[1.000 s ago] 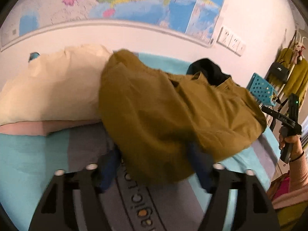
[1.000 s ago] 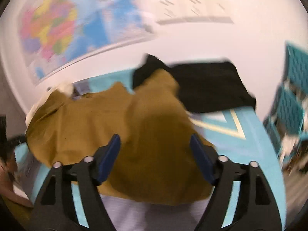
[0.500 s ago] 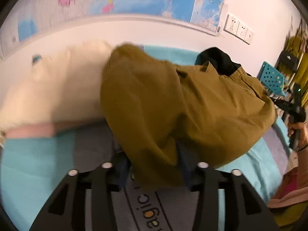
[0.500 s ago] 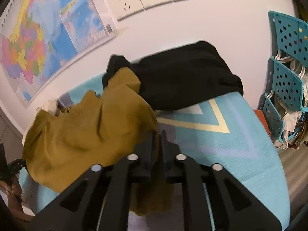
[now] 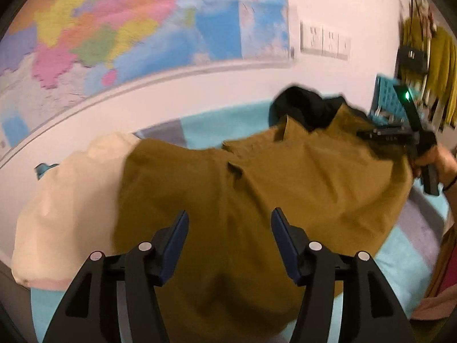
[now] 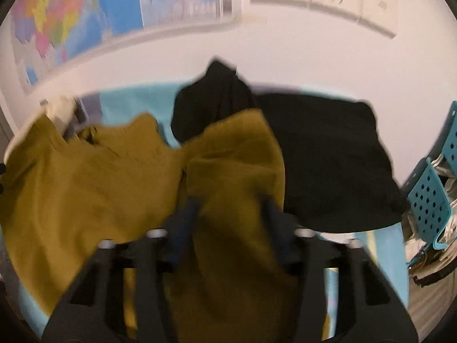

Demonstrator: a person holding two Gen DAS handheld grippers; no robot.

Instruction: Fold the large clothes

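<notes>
A: Left wrist view first. Left gripper [image 5: 230, 238], jaws apart and opening, blue pads clear on both sides. The mustard jacket [image 5: 257, 188] lies under and ahead of them, spread over the teal bedcover [image 5: 225, 123]. Nothing pinched, as far as I can see.

B: Why is it hovering there?

A: My guess: it sits over the near hem to help lay the jacket flat for a fold. Also in this view, the right gripper [image 5: 368, 134] reaches in at the far right corner of the jacket, a hand [image 5: 437, 163] behind it. From here I can't tell if it grips.

B: Clutter?

A: A cream pillow [image 5: 68, 200] at left, touching the jacket's edge (could snag a sleeve). A black garment [image 5: 302, 108] sits behind the collar. Wall map [image 5: 114, 28] above.

B: Right wrist view?

A: Blurry. Right gripper [image 6: 230, 223], jaws opening, with a bunched fold of the jacket [image 6: 234, 171] between them; the cloth hides the pads, but they look to press on it. Probably dragging that side across. The black garment [image 6: 328, 157] lies just beside it at right, partly under the jacket, so it crowds the folding space. Teal crates [image 6: 428, 200] far right, well apart.
</notes>
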